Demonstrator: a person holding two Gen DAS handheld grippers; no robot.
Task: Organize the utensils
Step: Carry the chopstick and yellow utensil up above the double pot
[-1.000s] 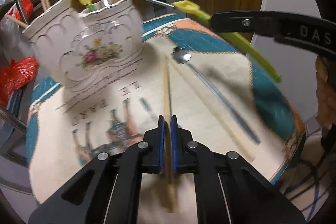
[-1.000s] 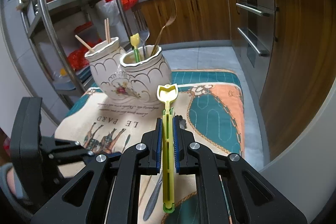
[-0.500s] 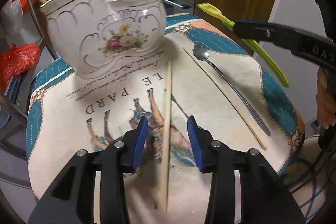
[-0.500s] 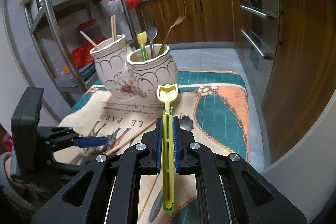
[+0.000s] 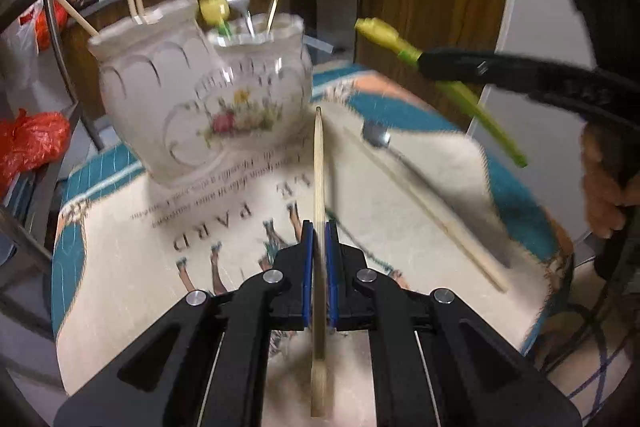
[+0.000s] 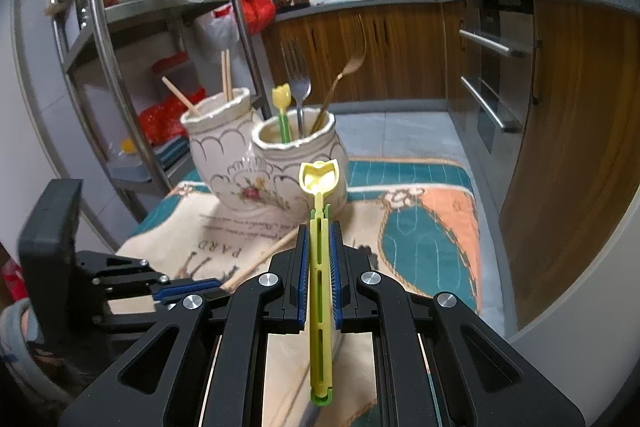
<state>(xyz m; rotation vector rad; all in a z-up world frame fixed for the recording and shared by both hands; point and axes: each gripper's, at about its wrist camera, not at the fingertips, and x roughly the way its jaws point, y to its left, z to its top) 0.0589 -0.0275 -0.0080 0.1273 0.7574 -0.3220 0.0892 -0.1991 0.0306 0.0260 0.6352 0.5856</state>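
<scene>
My left gripper [image 5: 319, 235] is shut on a wooden chopstick [image 5: 318, 179], which points toward the two joined white floral holders [image 5: 208, 107]. My right gripper [image 6: 319, 227] is shut on a yellow-green plastic spoon [image 6: 320, 183], held in the air above the mat; it also shows in the left wrist view [image 5: 384, 33]. The left holder [image 6: 218, 143] has chopsticks in it. The right holder [image 6: 298, 155] has a yellow spoon, a silver fork and a gold fork. A metal spoon [image 5: 378, 139] and another chopstick [image 5: 432, 219] lie on the mat.
The printed mat [image 5: 224, 223] covers a small round table. A metal shelf rack [image 6: 104, 39] stands to the left behind the holders. Kitchen cabinets [image 6: 560, 107] and an oven run along the right.
My left gripper was shut on the chopstick, opened with it lying on the mat, then shut on it again and lifted it. My right gripper with the spoon rose and moved toward the holders.
</scene>
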